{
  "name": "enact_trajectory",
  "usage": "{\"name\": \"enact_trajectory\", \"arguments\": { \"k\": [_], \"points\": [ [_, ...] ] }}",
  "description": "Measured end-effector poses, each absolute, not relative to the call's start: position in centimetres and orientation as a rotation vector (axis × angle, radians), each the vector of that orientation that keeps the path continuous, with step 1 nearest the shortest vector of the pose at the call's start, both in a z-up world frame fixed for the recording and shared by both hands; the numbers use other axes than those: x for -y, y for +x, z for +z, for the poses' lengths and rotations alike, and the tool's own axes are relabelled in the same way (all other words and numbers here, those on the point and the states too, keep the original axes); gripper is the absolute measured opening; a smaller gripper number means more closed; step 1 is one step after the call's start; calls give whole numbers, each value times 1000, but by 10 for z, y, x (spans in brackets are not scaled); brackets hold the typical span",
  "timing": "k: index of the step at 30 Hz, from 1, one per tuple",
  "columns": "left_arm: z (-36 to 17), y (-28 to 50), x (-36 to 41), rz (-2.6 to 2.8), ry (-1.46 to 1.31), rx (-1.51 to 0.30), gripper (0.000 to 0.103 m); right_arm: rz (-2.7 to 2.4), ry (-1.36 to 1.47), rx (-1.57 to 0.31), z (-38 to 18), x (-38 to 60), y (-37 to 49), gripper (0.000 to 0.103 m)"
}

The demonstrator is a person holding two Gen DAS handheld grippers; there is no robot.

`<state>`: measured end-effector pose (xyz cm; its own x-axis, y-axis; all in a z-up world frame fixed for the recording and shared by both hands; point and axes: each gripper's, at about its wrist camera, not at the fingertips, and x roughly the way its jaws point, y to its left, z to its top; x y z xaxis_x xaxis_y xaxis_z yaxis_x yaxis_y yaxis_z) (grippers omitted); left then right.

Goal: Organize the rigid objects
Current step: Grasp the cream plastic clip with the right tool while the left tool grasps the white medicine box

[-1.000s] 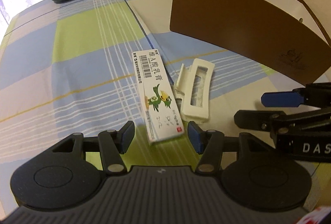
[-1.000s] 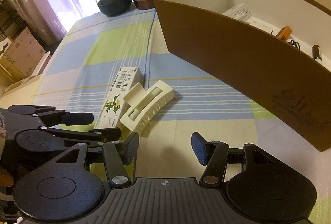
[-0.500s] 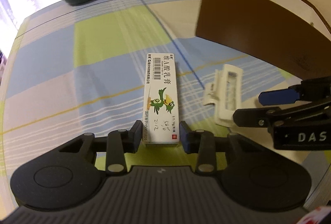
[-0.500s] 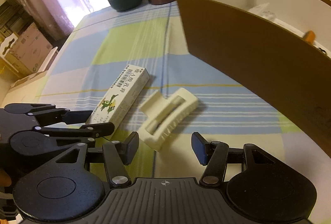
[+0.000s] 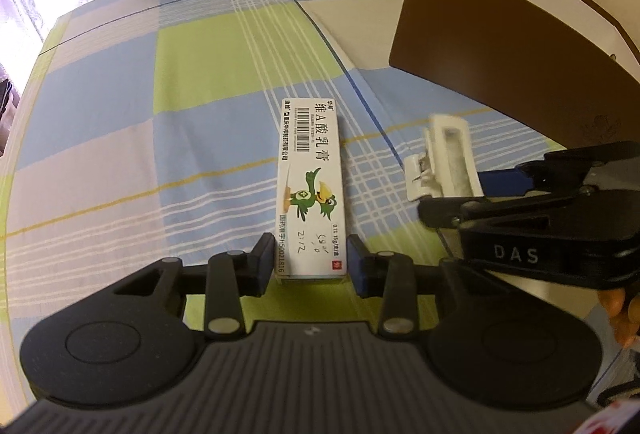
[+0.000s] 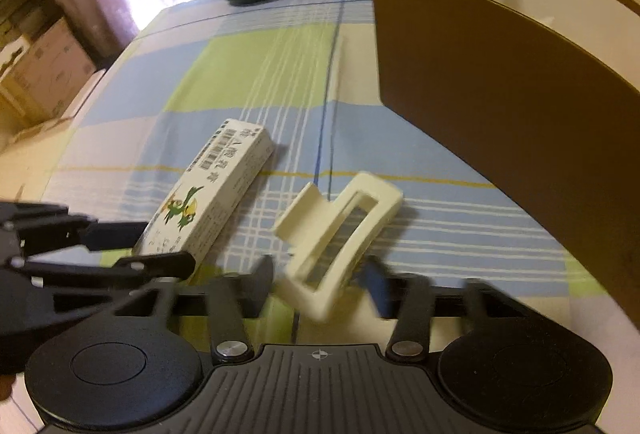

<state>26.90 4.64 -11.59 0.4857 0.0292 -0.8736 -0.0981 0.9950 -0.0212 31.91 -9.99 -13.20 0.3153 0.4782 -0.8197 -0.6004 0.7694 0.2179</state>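
Plaid cloth table (image 5: 120, 161); flat rectangular carton (image 5: 311, 185) lay on it, near end clamped between left gripper (image 5: 311, 262) pads; right gripper (image 6: 318, 276) spread around ribbed cream plastic hair claw (image 6: 340, 234) just beside; brown cardboard box (image 5: 520, 45) behind.

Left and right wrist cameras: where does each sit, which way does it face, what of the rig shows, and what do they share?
Left wrist: on the left gripper, facing along its jaws at the white green-bird carton between them; the right gripper enters beside it.
Right wrist: on the right gripper, facing the cream plastic hair claw between its blurred jaws; left gripper shows.
Shared: carton, claw, brown cardboard box, checked tablecloth.
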Motion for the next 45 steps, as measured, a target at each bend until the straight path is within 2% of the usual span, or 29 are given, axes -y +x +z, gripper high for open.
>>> {"name": "enact_trajectory", "arguments": {
  "k": [2, 19, 21, 23, 25, 27, 36, 41, 45],
  "points": [
    [-117, 267, -44, 77, -68, -1062, 33, 736, -173, -1019, -132, 101, 316, 29],
    [-112, 191, -17, 29, -102, -1103, 33, 837, -252, -1010, -135, 156, 262, 29],
    [-112, 187, -16, 24, -115, -1106, 34, 838, -267, -1020, -137, 155, 259, 31],
    [-111, 189, -15, 30, -118, -1106, 34, 833, -274, -1006, -135, 154, 257, 45],
    [-110, 194, -15, 32, -108, -1101, 36, 833, -271, -983, -132, 151, 258, 50],
    [-109, 200, -14, 39, -90, -1091, 42, 835, -268, -963, -130, 148, 258, 51],
    [-113, 228, -11, 41, -37, -1070, 41, 794, -287, -937, -134, 135, 261, 51],
    [-117, 234, -8, 38, -28, -1077, 34, 787, -294, -930, -135, 132, 259, 40],
    [-119, 235, -6, 43, -22, -1077, 33, 786, -292, -925, -134, 133, 259, 38]
  ]
}}
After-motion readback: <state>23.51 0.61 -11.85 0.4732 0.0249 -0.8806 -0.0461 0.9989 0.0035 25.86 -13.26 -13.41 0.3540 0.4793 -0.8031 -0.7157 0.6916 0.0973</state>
